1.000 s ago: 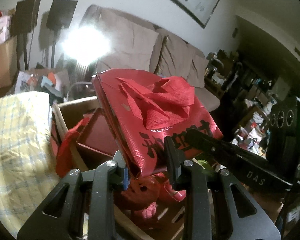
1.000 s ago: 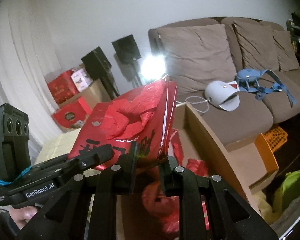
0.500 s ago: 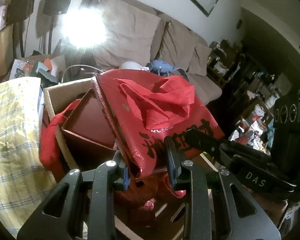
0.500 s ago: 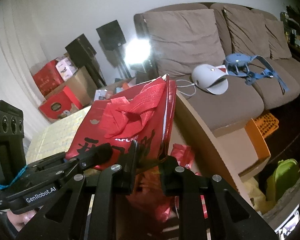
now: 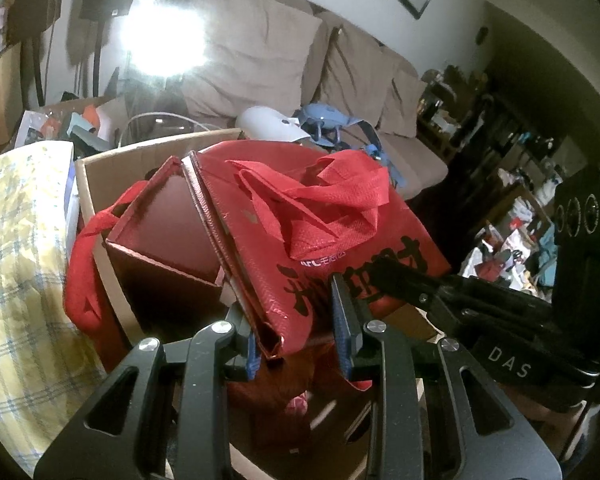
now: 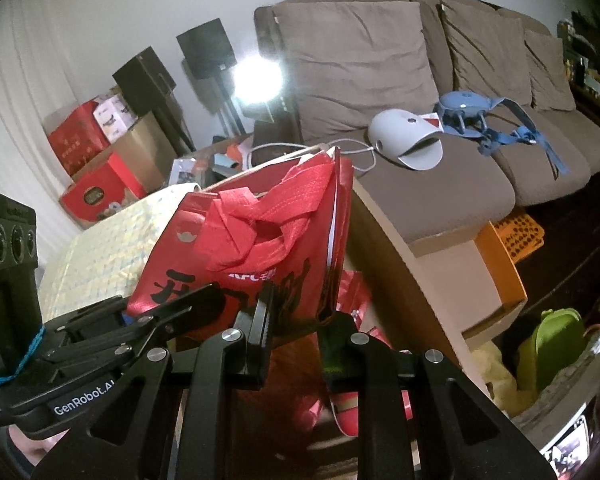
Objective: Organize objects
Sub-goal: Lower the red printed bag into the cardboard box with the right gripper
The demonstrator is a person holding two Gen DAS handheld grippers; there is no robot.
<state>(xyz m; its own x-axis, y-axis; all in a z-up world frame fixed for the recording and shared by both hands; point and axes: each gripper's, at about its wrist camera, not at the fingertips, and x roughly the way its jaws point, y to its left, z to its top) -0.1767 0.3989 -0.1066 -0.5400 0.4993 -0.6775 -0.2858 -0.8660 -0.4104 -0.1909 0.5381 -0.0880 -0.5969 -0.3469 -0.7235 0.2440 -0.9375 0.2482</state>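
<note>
Two tools clamped on folded red bag (image 5: 332, 248), black print, crumpled handles, over cardboard box (image 5: 148, 156)

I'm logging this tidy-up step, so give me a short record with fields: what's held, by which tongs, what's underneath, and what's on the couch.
held item: folded red tote bag, handles bunched on top
left tongs: shut on the bag's near corner
right tongs: shut on the bag's other lower corner
below the bag: open cardboard box with a dark red box and more red bags inside
beside the box: yellow checked cloth
on the couch: a white device and a blue strap harness
</note>
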